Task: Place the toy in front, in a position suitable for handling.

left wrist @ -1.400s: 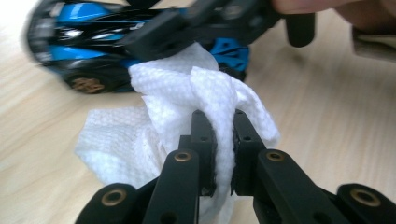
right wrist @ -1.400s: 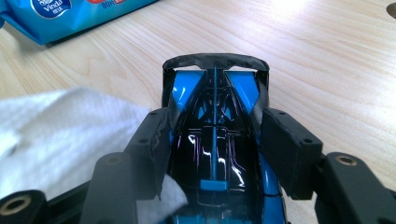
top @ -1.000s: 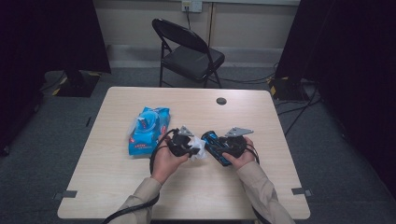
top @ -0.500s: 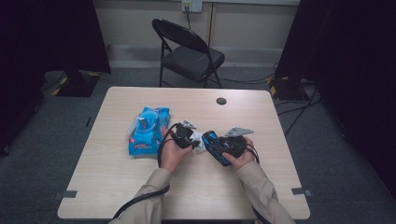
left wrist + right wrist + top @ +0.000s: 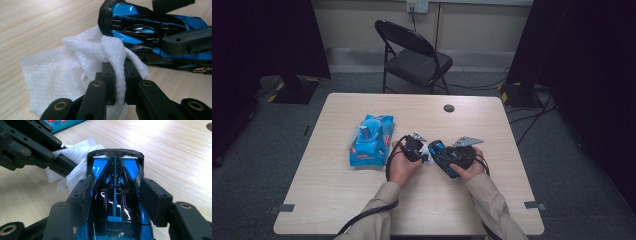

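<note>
1. right gripper (image 5: 113,195) clamps the blue-and-black toy car (image 5: 115,202) across its body, jaws on both flanks; car held low over the table (image 5: 337,200), right of centre.
2. left gripper (image 5: 117,75) pinches a white wet wipe (image 5: 75,65), jaws pressed together on the fold.
3. key relation: wipe sits just beside the car's black rear wing (image 5: 106,18) (touching it, by the look); car's long axis runs away from the left gripper, so my guess is the stroke goes along it.
4. wipes pack (image 5: 371,140) lies apart, to the left.

High view: mounted above the near side, angled forward and down across the tabletop (image 5: 337,200). Both gripper views: ridden low and close along the jaws. Toy car (image 5: 115,202) and white wipe (image 5: 82,62) are shared by all.
</note>
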A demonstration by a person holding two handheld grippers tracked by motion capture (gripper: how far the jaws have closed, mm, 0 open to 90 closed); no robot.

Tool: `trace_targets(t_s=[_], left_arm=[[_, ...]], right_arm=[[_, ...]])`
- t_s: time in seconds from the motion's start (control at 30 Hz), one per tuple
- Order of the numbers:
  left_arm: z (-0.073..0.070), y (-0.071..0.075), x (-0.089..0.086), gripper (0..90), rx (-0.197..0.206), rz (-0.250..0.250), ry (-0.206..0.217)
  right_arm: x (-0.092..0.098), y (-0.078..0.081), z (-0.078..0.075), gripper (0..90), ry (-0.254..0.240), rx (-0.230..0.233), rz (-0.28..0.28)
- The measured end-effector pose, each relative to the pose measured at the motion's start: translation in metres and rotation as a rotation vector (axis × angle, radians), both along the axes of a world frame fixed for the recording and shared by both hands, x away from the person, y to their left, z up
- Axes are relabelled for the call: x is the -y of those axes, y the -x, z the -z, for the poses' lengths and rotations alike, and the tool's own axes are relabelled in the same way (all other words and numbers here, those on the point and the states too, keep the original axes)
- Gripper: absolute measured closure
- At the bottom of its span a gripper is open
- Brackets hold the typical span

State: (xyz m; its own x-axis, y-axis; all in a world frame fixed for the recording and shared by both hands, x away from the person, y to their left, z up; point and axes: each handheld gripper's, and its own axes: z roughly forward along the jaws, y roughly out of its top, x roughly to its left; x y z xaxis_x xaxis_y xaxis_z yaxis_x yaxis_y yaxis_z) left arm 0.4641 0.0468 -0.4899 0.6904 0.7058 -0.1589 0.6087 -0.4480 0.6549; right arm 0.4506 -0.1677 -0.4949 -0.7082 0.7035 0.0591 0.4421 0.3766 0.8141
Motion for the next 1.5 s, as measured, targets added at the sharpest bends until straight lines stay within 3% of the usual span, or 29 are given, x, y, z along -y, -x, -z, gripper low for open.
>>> trace_targets(t_s=[0.13, 0.83, 1.5], left_arm=[[-0.001, 0.004, 0.004, 82.6, 0.003, 0.024, -0.014], [0.001, 0.028, 0.028, 82.7, -0.006, 0.128, 0.018], [0.003, 0.049, 0.044, 82.9, -0.002, 0.182, 0.045]], right_arm=[[0.0, 0.0, 0.0, 43.6, -0.001, 0.001, 0.001], [0.0, 0.0, 0.001, 43.6, -0.004, 0.003, 0.002], [0.0, 0.0, 0.0, 43.6, -0.004, 0.003, 0.003]])
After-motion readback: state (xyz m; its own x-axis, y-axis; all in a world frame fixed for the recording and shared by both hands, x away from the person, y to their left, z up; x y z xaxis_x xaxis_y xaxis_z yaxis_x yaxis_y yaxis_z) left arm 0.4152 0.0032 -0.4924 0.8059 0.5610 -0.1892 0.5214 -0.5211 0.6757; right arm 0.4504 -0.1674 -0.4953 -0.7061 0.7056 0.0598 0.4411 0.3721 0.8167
